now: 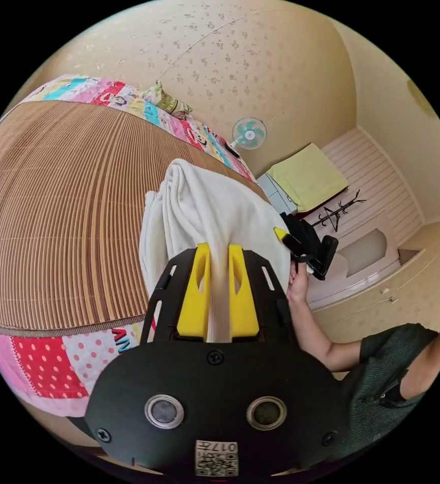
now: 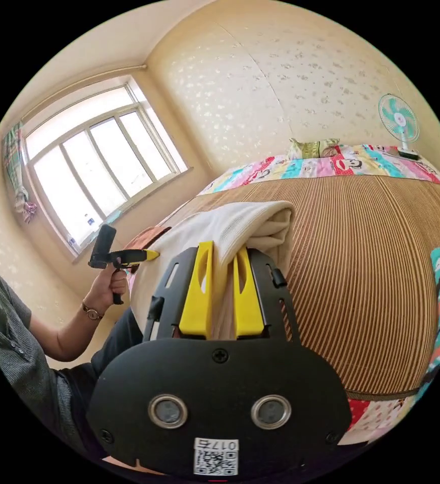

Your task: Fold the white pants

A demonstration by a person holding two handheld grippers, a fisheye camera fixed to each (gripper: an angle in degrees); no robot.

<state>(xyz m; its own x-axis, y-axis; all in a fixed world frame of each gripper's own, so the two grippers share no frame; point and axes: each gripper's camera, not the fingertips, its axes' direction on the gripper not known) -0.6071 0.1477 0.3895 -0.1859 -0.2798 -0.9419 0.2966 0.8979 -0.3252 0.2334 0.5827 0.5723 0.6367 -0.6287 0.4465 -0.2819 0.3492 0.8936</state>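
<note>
The white pants (image 1: 205, 212) hang doubled over above the brown ribbed mat, held up at two spots along one edge. My left gripper (image 1: 219, 248) is shut on the cloth, its yellow jaws pinching a fold. In the left gripper view the other gripper (image 1: 300, 242) grips the pants' far edge, a hand around its handle. In the right gripper view my right gripper (image 2: 223, 248) is shut on the white pants (image 2: 240, 222) as well, and the left gripper (image 2: 124, 257) shows at the pants' far end, held by a hand.
A brown ribbed mat (image 1: 58, 217) covers the bed over a colourful patchwork sheet (image 1: 48, 358). A small fan (image 1: 249, 133) stands at the bed's far end near a cabinet with a yellow cloth (image 1: 308, 176). A window (image 2: 89, 156) lies behind the person (image 2: 23, 348).
</note>
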